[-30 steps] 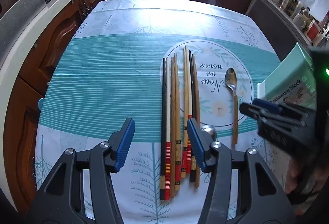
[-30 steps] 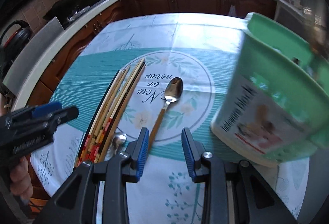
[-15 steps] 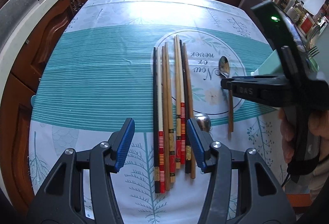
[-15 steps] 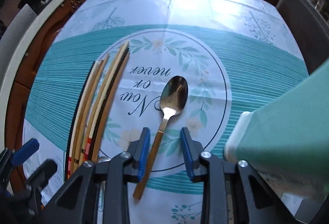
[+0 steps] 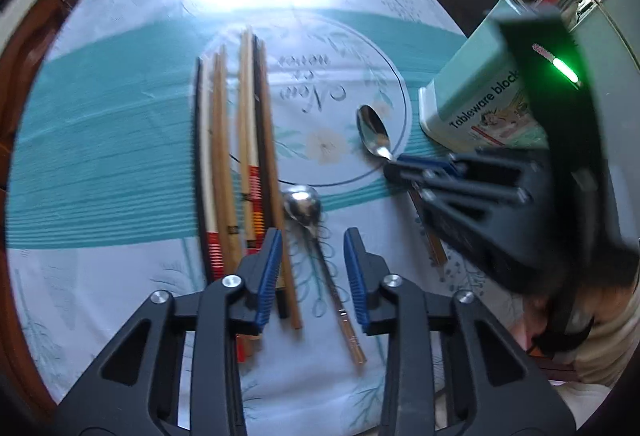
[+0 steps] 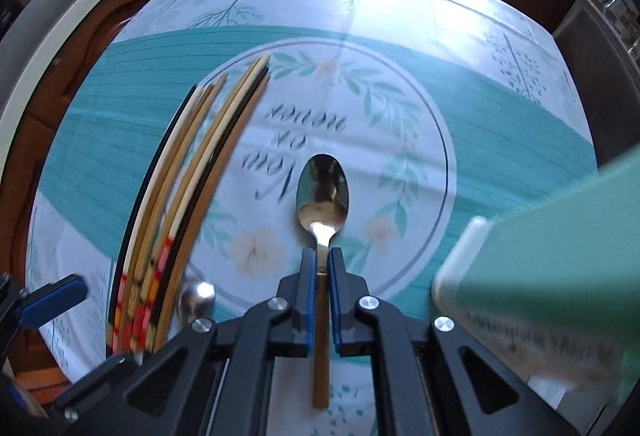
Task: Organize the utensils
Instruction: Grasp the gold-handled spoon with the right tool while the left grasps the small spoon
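Note:
Two spoons and a row of several chopsticks point(image 5: 236, 156) lie on a teal and white tablecloth point(image 5: 100, 156). My right gripper point(image 6: 322, 268) is shut on the neck of the wooden-handled spoon point(image 6: 322, 192), which lies flat; the same grip shows in the left wrist view point(image 5: 394, 166). My left gripper point(image 5: 312, 256) points down over the steel spoon point(image 5: 302, 206). Its jaws are closing with the spoon's handle between them, and gaps show on both sides. The chopsticks point(image 6: 180, 196) lie just left of that spoon point(image 6: 196, 296).
A pale green box point(image 5: 472, 92) marked "Tableware block" stands on the table's right side, close to my right gripper, and also shows in the right wrist view point(image 6: 540, 256). Brown cabinets and a light counter edge ring the table. A person's hand point(image 5: 560, 324) holds the right gripper.
My left gripper shifted right from over the chopsticks to straddle the steel spoon, and its jaws narrowed. My right gripper came down and closed on the wooden-handled spoon.

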